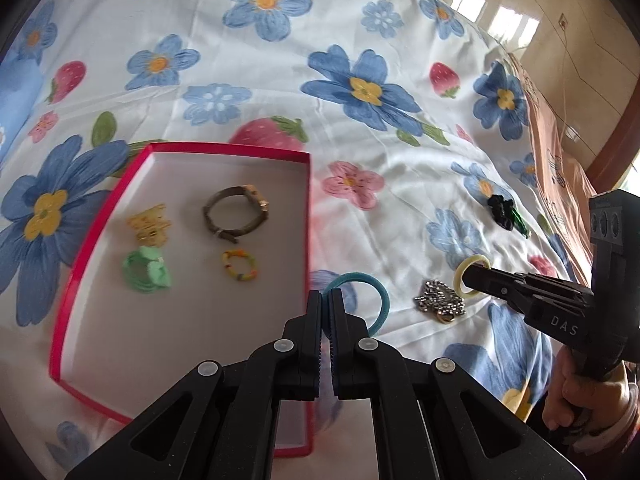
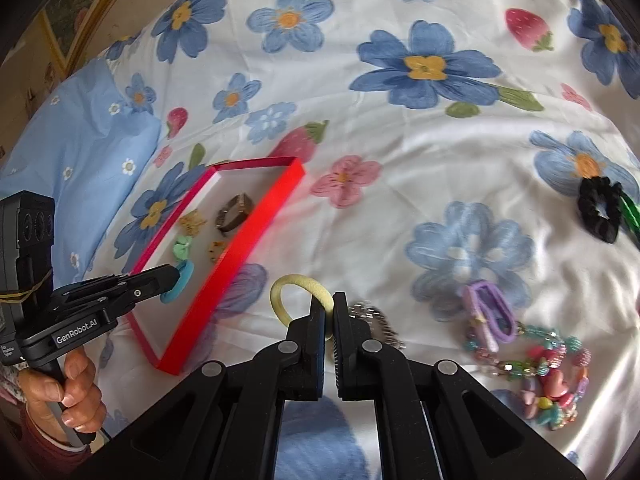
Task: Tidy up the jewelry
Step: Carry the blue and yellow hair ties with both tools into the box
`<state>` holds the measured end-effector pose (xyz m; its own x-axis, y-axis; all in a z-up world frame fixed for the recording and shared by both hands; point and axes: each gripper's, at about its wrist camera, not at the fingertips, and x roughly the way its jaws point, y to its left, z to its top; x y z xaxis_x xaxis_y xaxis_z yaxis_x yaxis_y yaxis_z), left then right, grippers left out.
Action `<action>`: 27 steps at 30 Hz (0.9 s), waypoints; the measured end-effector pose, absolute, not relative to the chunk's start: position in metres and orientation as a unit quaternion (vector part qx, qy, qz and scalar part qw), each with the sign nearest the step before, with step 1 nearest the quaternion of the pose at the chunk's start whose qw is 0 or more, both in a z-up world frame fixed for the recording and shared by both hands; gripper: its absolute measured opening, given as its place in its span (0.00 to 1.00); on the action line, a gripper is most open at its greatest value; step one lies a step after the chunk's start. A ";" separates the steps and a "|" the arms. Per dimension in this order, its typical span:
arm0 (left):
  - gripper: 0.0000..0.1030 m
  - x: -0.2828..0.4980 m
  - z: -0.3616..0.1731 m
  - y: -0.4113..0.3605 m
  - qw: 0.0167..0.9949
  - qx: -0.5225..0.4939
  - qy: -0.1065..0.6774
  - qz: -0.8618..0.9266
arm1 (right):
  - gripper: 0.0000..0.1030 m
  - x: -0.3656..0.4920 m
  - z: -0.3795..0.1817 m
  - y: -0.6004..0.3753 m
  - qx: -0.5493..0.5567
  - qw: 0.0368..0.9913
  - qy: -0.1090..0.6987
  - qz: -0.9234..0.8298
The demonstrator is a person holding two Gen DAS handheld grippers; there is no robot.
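The left gripper (image 1: pixel 326 300) is clamped on a blue hair tie (image 1: pixel 360 300), its fingers nearly together with the band pinched between them. The loop stands out to the right of the fingertips, its plane roughly upright, just past the near right wall of the red-rimmed box (image 1: pixel 308 216). From the right wrist view the same blue tie (image 2: pixel 178 282) sits at the tips of the left gripper (image 2: pixel 172 276), over the box's near end.

The right gripper (image 2: pixel 330 312) is closed on a pale yellow hair tie (image 2: pixel 296 286) — the loop rises up and to the left of the fingers, and a small part of the band shows between them. In the left wrist view this yellow ring (image 1: pixel 468 276) hangs on the tip of the right gripper (image 1: pixel 474 276).

Inside the white-floored box lie a watch (image 1: pixel 236 212) curled into a loop, a gold hair claw (image 1: pixel 150 226), a green hair tie (image 1: pixel 146 272) and a small beaded ring (image 1: pixel 239 266).

On the floral bedsheet (image 1: pixel 248 80) outside the box lie a silver chain (image 1: pixel 440 300) beside the yellow tie, a black scrunchie (image 2: pixel 600 210) far to the right, a purple clip (image 2: pixel 490 314) and a heap of colourful beaded bracelets (image 2: pixel 548 380).
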<state>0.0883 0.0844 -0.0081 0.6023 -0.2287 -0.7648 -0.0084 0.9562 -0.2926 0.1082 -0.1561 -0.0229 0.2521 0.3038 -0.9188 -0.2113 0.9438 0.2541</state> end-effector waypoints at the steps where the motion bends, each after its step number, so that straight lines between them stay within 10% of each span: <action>1: 0.02 0.086 -0.008 0.089 0.885 -0.136 0.441 -0.059 | 0.03 0.109 -0.023 -0.149 0.037 0.789 0.589 0.170; 27: 0.02 0.065 -0.031 0.179 0.876 -0.164 0.451 0.048 | 0.03 0.124 -0.079 -0.004 -0.025 0.734 0.619 0.276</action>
<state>0.0649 0.1795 -0.0311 0.5883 -0.0638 -0.8061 -0.2323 0.9415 -0.2441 0.1240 -0.0038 -0.0788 0.0799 0.3754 -0.9234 -0.4362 0.8461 0.3062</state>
